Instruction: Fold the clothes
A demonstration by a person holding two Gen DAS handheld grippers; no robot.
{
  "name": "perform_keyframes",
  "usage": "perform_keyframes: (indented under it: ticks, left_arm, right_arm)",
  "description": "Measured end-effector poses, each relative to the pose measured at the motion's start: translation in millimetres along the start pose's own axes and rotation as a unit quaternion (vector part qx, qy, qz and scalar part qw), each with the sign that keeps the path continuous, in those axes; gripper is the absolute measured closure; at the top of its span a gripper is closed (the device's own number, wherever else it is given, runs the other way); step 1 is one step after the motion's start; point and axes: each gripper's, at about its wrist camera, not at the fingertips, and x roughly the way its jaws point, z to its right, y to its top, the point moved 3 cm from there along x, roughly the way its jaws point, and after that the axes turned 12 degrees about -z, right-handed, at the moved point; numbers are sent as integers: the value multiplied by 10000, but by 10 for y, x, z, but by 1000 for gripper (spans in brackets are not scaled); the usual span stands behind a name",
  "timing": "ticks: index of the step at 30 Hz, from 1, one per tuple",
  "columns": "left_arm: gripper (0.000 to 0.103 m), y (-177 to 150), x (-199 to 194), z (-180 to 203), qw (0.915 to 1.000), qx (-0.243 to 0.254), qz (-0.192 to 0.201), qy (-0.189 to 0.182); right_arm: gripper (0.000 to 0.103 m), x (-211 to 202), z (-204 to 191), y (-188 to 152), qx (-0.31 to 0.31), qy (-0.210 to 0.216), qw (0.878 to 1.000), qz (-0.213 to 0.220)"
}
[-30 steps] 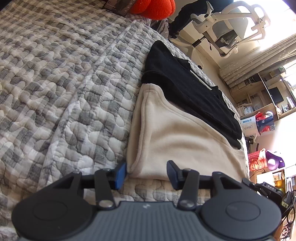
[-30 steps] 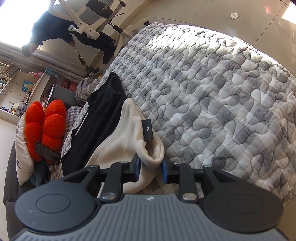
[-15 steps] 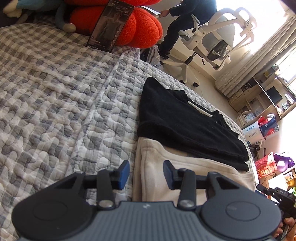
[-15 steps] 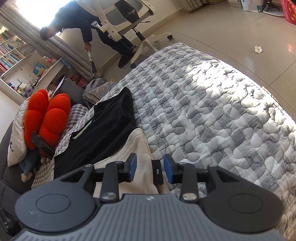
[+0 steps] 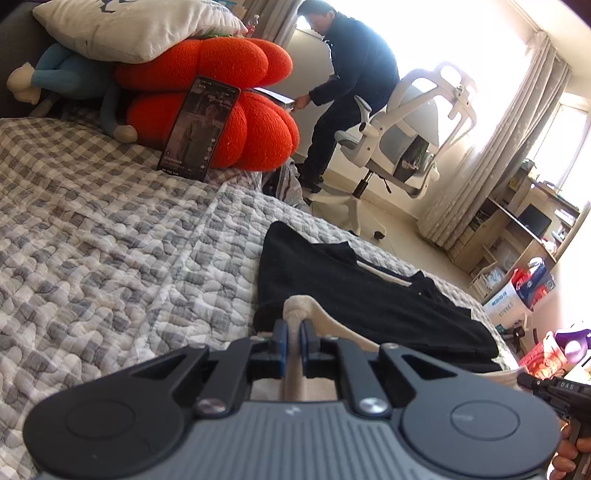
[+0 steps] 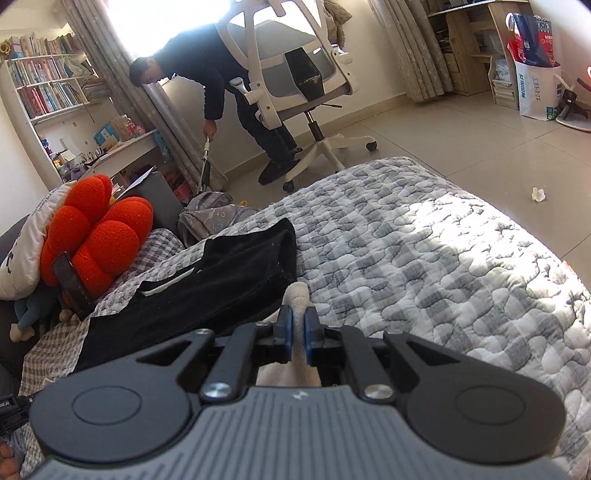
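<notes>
A beige fleece garment (image 5: 301, 308) lies folded on the grey quilted bed (image 5: 110, 258), right under both grippers. My left gripper (image 5: 292, 341) is shut on a pinched fold of it that sticks up between the blue pads. My right gripper (image 6: 298, 332) is shut on another fold of the same beige garment (image 6: 297, 293). Just beyond it lies a folded black garment (image 5: 362, 291), seen in the right wrist view as the black garment (image 6: 221, 280). Most of the beige cloth is hidden below the gripper bodies.
Orange cushions (image 5: 229, 99) with a phone (image 5: 199, 127) leaning on them and a white pillow (image 5: 129, 26) sit at the bed's head. A person (image 6: 221, 92) bends beside a white office chair (image 6: 295, 74) on the tiled floor. Shelves and bags line the walls.
Both grippers went from open over the beige garment to shut on its edges. The views have tilted up, showing more of the room.
</notes>
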Motion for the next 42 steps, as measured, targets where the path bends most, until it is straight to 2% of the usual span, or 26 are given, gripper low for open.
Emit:
perform_keyframes:
  ticks: [5,10,13,14,15,17,19,22,25,28,31,37,41,42]
  left_arm:
    - [96,10,122,-44,9990,-133,-219,357]
    - [93,-23,357,-52,9950,6,-729,684]
    - [85,-19,338,-38,9944,119,-723,761]
    - [76,-10,311,-32,9944,139,-689,785]
    - [69,4,283,-13,9948,174,-656,756]
    - [68,32,228,25,9955,243,-589,700]
    - [68,61,172,63,9961,313,-522,643]
    - [68,89,159,166,9962,520,-548,426]
    - [68,62,242,289,9931,886,-737,222]
    - [68,4,364,309,9876,1150,-1041,262]
    - [68,-54,446,257,9823,1341,-1263,330]
    - [67,-42,262,156,9820,1394,-1267,141]
    - [53,-46,101,94,9807,1398,-1350,228]
    - [53,-50,65,83,9800,1431,-1363,245]
  right_arm:
    - [96,64,-68,51,-162,-190,9996,136]
    - [95,290,-38,19,-255,-429,9980,-377]
    - [86,259,-30,7,-233,-410,9980,-430]
    - [86,244,-28,5,-224,-404,9980,-436]
    - [84,218,-29,6,-210,-401,9981,-412]
    - [79,167,-56,3,-238,-393,9984,-343]
    - [69,137,-113,0,-343,-377,9982,-311]
    - [68,141,-271,1,-703,-412,9962,-305]
    - [67,177,-376,-4,-969,-419,9939,-324]
    - [65,234,-401,-24,-1150,-447,9914,-426]
    - [65,265,-356,-36,-1209,-519,9900,-517]
    - [65,227,-194,-54,-1071,-639,9898,-691]
    - [63,139,-129,-51,-934,-536,9911,-784]
    - [62,118,-131,-56,-942,-508,9908,-825]
